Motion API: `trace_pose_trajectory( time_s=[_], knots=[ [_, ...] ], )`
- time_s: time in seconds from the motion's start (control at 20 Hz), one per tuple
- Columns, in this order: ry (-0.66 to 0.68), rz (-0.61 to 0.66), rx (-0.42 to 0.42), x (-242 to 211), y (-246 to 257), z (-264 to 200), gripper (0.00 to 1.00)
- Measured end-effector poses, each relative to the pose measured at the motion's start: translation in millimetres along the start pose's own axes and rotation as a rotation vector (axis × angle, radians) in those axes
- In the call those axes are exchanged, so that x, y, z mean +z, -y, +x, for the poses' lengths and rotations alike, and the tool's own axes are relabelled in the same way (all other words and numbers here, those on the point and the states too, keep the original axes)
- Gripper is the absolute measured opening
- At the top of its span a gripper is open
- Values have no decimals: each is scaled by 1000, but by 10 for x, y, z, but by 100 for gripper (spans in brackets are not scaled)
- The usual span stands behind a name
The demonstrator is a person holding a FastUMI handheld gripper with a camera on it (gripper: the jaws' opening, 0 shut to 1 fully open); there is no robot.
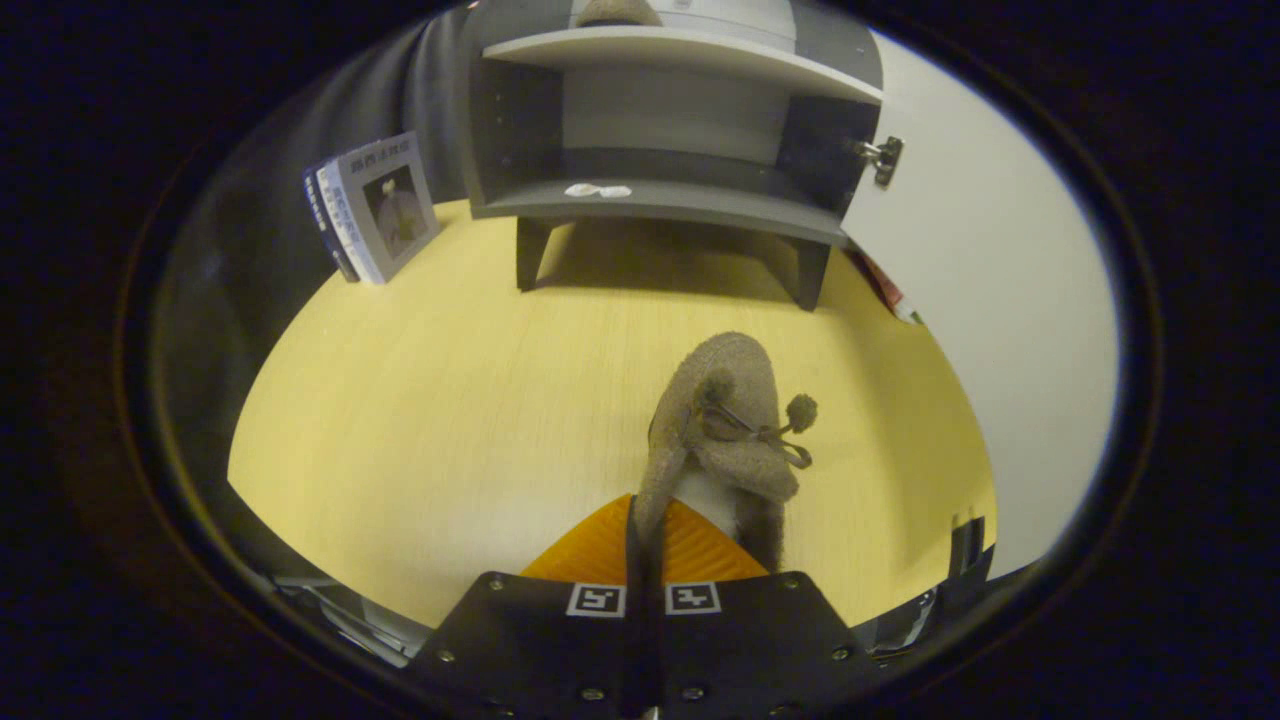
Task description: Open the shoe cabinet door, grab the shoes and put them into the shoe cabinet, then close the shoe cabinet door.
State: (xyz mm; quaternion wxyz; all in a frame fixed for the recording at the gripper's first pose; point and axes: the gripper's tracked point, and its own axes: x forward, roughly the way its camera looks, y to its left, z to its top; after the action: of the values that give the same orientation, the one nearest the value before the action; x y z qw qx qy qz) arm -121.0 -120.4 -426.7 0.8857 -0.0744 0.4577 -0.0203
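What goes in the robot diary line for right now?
gripper: shut on shoe | door: open | cabinet: ahead, lower shelf free | step: carry shoe in

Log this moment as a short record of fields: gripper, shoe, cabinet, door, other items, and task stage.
gripper: gripper with fingers closed together, pinching the shoe's edge
shoe: grey-brown fuzzy shoe with a pom-pom tie, held between the fingers, extending ahead of them above the table
cabinet: grey shoe cabinet on short legs, beyond the shoe, lower compartment open to view
door: white door swung open on the cabinet's right, hinge visible
other items: booklets leaning left of the cabinet; wooden table
task stage: door open, shoe grasped, not yet inside the cabinet
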Motion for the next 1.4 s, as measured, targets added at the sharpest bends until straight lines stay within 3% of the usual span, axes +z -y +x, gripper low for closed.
trace_pose_trajectory(
  time_s=[0.45,0.8,1.4],
  knots=[
    [279,112,-127,1361,198,-720,0],
    [462,59,-175,2421,380,-1138,0],
    [609,-53,-187,4282,664,-733,0]
  ],
)
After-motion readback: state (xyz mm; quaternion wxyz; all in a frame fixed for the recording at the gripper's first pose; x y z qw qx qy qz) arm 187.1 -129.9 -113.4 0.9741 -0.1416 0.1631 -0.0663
